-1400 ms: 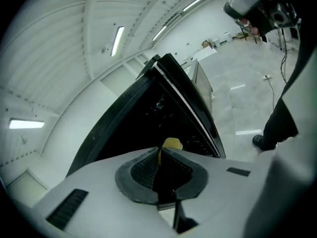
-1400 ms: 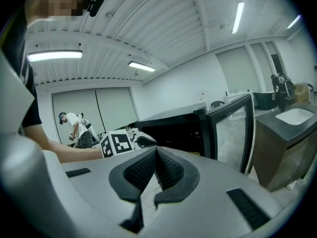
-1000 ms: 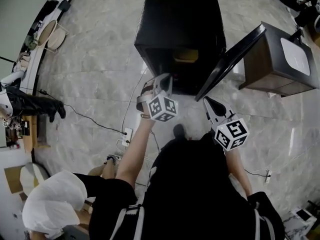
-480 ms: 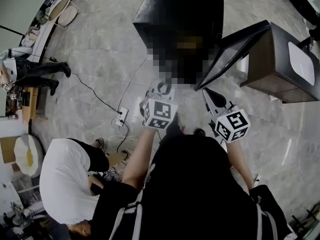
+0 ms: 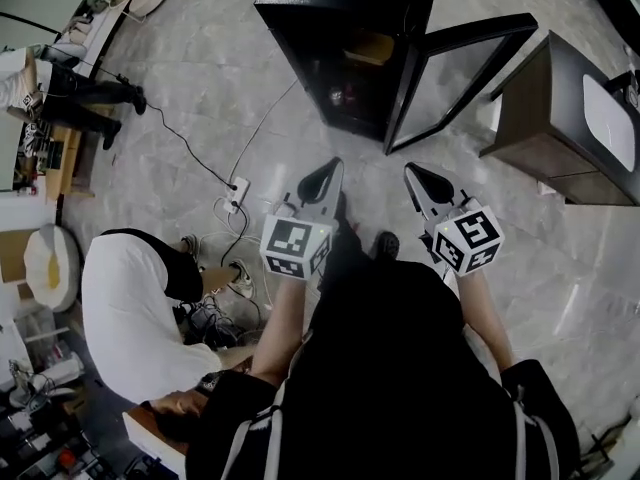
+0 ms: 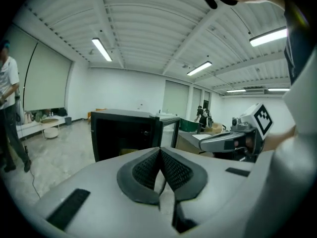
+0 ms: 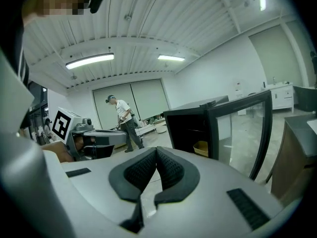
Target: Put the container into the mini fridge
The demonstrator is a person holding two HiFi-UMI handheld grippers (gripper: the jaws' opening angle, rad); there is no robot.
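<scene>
Left gripper (image 6: pixel 159 155): jaws pressed together, nothing between them; held above the floor, clear of the fridge.
Right gripper (image 7: pixel 155 154): jaws closed tip to tip, empty (level with the left one, just beside it).
Container (image 5: pixel 372 48): yellow, sitting inside the fridge compartment; neither gripper touches it.
Mini fridge (image 5: pixel 345 8): black, standing on the floor ahead of both grippers.
Door (image 5: pixel 455 78): glass-fronted, swung open to the right.
Cabinet (image 5: pixel 560 108): wooden, just right of the open door.
Power strip (image 5: pixel 235 193): on the floor with its cable, left of the grippers.
Bystander (image 5: pixel 130 313): white top, crouched low at left.
</scene>
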